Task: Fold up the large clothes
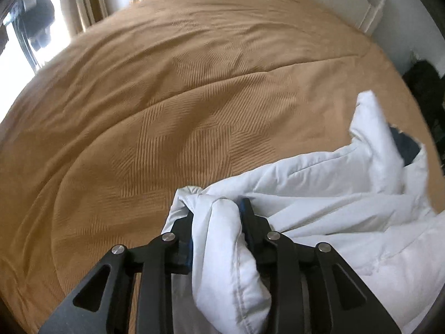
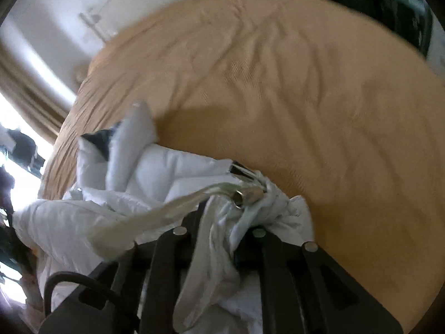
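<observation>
A white padded jacket (image 1: 333,189) with a dark lining lies bunched on the tan bedspread (image 1: 167,97). My left gripper (image 1: 218,208) is shut on a thick padded edge of the jacket, which hangs down between the fingers. In the right wrist view the jacket (image 2: 133,178) spreads to the left. My right gripper (image 2: 225,217) is shut on a crumpled part of it, close to a metal drawcord toggle (image 2: 244,194) and a pale cord that trails left. The tan bedspread (image 2: 306,97) fills the space beyond.
A window with beige curtains (image 1: 83,5) is at the far left. A white headboard or panel (image 1: 370,11) and dark items (image 1: 425,89) stand beyond the bed's far right. Dark furniture (image 2: 389,5) shows at the top right of the right wrist view.
</observation>
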Motion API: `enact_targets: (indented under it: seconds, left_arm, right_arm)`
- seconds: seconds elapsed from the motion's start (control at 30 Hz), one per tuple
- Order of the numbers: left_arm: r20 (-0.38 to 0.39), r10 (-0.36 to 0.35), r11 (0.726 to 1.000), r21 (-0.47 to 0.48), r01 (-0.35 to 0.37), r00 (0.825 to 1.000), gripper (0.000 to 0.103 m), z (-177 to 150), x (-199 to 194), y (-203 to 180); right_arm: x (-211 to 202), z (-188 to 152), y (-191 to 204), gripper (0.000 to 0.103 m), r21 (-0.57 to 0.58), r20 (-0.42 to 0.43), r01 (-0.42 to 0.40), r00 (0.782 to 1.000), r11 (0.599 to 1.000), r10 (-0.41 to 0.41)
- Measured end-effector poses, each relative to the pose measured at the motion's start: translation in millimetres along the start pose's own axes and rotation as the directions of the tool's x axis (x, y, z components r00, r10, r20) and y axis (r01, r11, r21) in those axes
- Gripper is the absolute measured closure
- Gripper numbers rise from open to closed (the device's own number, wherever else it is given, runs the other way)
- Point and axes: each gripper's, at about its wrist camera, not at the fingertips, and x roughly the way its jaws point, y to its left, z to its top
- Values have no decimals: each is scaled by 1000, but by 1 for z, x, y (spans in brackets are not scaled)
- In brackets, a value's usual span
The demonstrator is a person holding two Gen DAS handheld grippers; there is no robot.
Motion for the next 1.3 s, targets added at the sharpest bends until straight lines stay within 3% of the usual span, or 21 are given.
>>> enact_targets:
  seconds: [0.07, 0.17, 0.23, 0.3, 0.33, 0.4, 0.43, 0.47, 0.5, 0.53, 0.6, 0.7, 0.8, 0.87, 0.93, 0.97, 1.0, 1.1, 1.17, 1.27, 1.3]
  left_arm:
    - [3, 3, 1000, 23, -3, 1000, 72, 0, -5, -1]
    - [31, -133, 990, -37, 134, 991, 68, 19, -35, 25]
    - [71, -255, 959, -113, 262, 964, 65, 33, -58, 48]
    - [101, -364, 906, -191, 378, 926, 64, 45, -81, 73]
    - [106, -376, 897, -209, 390, 921, 60, 48, -87, 78]
    - [144, -254, 938, -203, 279, 957, 46, 52, -109, 88]
    - [155, -201, 955, -190, 229, 967, 35, 54, -114, 85]
    - [168, -146, 966, -191, 177, 975, 34, 51, -122, 88]
    - [172, -135, 966, -196, 168, 976, 34, 47, -127, 92]
    - [174, -153, 962, -198, 186, 973, 34, 42, -133, 94]
    - [169, -184, 966, -151, 209, 968, 34, 23, -146, 82]
    - [147, -146, 989, -3, 148, 978, 34, 2, -151, 39]
    - [110, -163, 977, 154, 146, 980, 34, -14, -137, -23]
    - [89, -104, 975, 208, 83, 991, 34, -13, -117, -53]
    - [63, -8, 967, 255, -9, 998, 34, -15, -86, -75]
    - [37, 36, 962, 270, -44, 999, 34, -18, -66, -82]
    - [11, 79, 960, 267, -79, 997, 33, -22, -48, -83]
    - [1, 88, 972, 219, -86, 996, 24, -27, -22, -71]
    - [14, 90, 982, 163, -92, 996, 15, -24, -17, -56]
    - [56, 138, 976, 165, -145, 989, 14, -27, -13, -52]
    - [70, 148, 972, 173, -158, 986, 14, -28, -11, -53]
  right_arm:
    - [0, -1, -3, 89, 20, -1, -16, 1000, 1000, 16]
    - [-29, -1, -6, 81, 39, 58, -42, 998, 998, 39]
    - [-56, 2, -8, 79, 47, 128, -82, 989, 996, 75]
    - [-85, 8, -11, 78, 59, 173, -120, 979, 991, 108]
    - [-89, 11, -7, 77, 55, 171, -114, 980, 992, 103]
    - [-106, 12, 0, 69, 38, 180, -111, 978, 993, 102]
    - [-112, 10, -1, 53, 51, 189, -144, 973, 988, 133]
    - [-114, 9, -4, 44, 71, 193, -187, 966, 980, 170]
    - [-116, 8, -7, 28, 96, 197, -230, 958, 969, 208]
    - [-119, 6, -13, 24, 138, 209, -273, 947, 952, 242]
    - [-121, 4, -17, 24, 165, 199, -273, 950, 948, 239]
    - [-129, -3, -7, 24, 115, 223, -170, 965, 979, 142]
    - [-145, -19, 29, 24, -12, 304, -94, 948, 995, 94]
    - [-151, -30, 52, 24, -90, 316, -83, 943, 993, 107]
    - [-142, -41, 80, 24, -166, 257, -78, 959, 983, 120]
    - [-132, -43, 91, 26, -181, 218, -65, 970, 981, 105]
    - [-116, -47, 104, 36, -203, 165, -57, 982, 977, 91]
    - [-62, -53, 124, 61, -262, 63, 17, 998, 965, 0]
    - [-26, -45, 120, 61, -279, 31, 106, 994, 954, -102]
    - [9, -32, 88, 63, -235, 16, 216, 976, 948, -219]
    - [11, -25, 74, 72, -187, 20, 221, 975, 957, -221]
